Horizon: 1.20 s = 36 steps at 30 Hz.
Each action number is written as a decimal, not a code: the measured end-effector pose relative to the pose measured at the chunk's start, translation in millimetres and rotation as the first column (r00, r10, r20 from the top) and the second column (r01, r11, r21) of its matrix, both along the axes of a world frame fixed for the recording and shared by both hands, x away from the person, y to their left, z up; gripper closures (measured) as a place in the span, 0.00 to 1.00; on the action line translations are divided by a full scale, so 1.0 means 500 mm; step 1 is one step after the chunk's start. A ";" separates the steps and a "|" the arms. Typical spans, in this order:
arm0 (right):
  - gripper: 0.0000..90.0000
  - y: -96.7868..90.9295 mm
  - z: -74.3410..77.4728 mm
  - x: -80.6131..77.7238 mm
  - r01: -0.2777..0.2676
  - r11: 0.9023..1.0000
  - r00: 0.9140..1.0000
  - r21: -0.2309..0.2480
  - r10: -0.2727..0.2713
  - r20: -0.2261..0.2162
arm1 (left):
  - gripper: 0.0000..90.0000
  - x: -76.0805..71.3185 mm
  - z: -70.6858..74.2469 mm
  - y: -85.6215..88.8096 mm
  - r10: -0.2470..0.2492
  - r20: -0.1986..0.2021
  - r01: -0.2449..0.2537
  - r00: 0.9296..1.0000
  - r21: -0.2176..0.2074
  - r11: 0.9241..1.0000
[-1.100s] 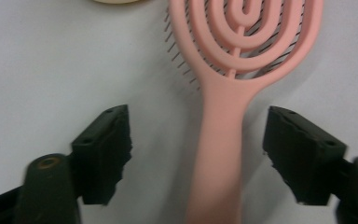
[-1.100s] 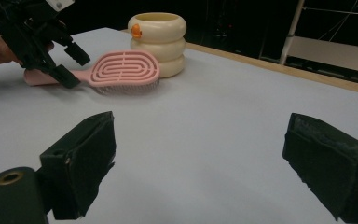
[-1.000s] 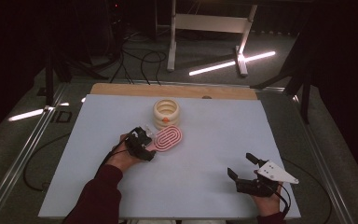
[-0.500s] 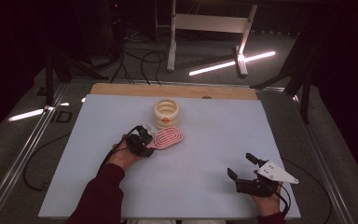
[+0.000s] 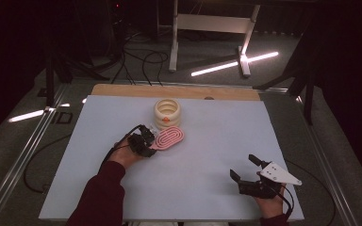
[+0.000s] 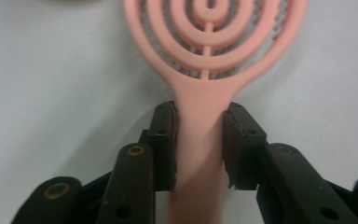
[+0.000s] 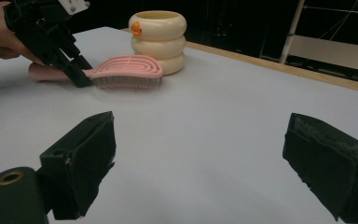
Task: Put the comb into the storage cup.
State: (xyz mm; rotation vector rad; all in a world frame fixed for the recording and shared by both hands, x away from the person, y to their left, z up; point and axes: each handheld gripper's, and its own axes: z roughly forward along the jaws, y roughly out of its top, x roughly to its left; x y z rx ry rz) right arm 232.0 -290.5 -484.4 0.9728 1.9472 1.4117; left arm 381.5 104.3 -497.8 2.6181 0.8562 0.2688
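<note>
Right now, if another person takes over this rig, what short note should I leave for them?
Left gripper: jaws have just been closing and now sit on the handle of the pink hairbrush, which lies flat on the table.
Right gripper: open, holding nothing, near the table's front right.
Cream ringed pot: upright, just behind the brush head.
Done: brush gripped.
Left: lift it; probably it goes to the pot, but that is a guess.
</note>
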 end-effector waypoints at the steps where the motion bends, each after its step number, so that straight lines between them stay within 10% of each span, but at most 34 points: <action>1: 0.10 0.000 0.000 0.000 0.001 1.000 1.000 0.000 -0.001 -0.001 | 0.77 -0.001 0.000 0.000 0.001 0.001 -0.001 1.000 0.002 1.000; 10: 0.10 0.000 0.000 0.000 0.000 1.000 1.000 0.001 0.000 -0.001 | 0.77 -0.017 0.003 -0.004 -0.041 0.041 0.040 0.998 0.025 0.999; 36: 0.10 0.002 -0.002 0.001 -0.004 1.000 1.000 -0.004 0.004 -0.012 | 0.78 -0.059 0.037 0.009 -0.022 0.112 0.031 0.993 -0.079 0.996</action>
